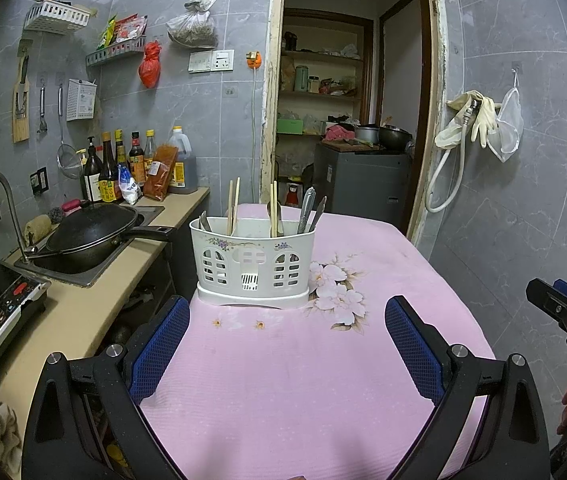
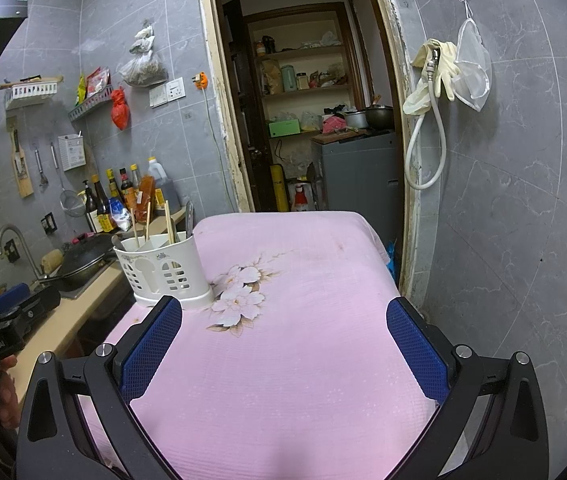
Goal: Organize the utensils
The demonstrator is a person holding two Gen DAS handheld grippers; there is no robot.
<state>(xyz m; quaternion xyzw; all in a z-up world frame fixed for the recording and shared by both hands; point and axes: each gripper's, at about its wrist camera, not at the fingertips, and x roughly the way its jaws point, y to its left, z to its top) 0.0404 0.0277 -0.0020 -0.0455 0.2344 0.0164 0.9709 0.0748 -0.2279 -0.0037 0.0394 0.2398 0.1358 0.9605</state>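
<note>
reaching from frame bottom, the wide-open, empty left gripper (image 1: 287, 344) and right gripper (image 2: 283, 344) could tip the light utensil caddy (image 1: 252, 264) mid-frame by snagging its chopsticks (image 1: 234, 206).

1. One white utensil caddy (image 1: 252, 264) stands on the table.
2. Four wooden chopsticks show in the caddy: one pair (image 1: 233, 206) left of centre, one pair (image 1: 273, 208) right of centre.
3. About four metal utensils: one handle (image 1: 204, 222) at the left end, one spoon (image 1: 278, 212) by the right chopsticks, two handles (image 1: 311, 210) at the right end.
4. Two grippers: the left gripper (image 1: 287, 344) and the right gripper (image 2: 283, 344), each with two blue-padded fingers set wide apart.
5. One pink floral tablecloth (image 1: 303, 380).
</note>
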